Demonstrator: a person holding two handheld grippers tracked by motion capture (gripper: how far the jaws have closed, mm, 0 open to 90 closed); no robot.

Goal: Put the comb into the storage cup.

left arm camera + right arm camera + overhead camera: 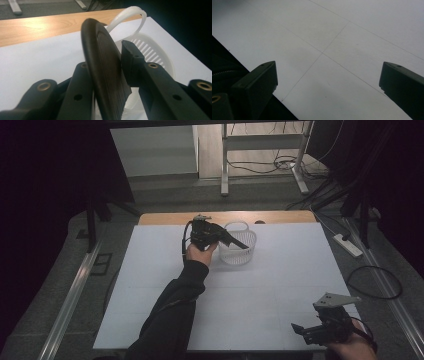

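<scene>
Black comb [106,72], teeth down, stands between the left gripper's [117,60] jaws over the white slotted basket [150,50], placed for a drop into it. Left jaw lies against it, right jaw shows a gap: grip loosened. Right gripper [307,330] idles spread and empty, low over the white table [280,285], near edge.

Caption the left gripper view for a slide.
Left gripper with a black comb between its jaws, poised over a white plastic basket.
</scene>
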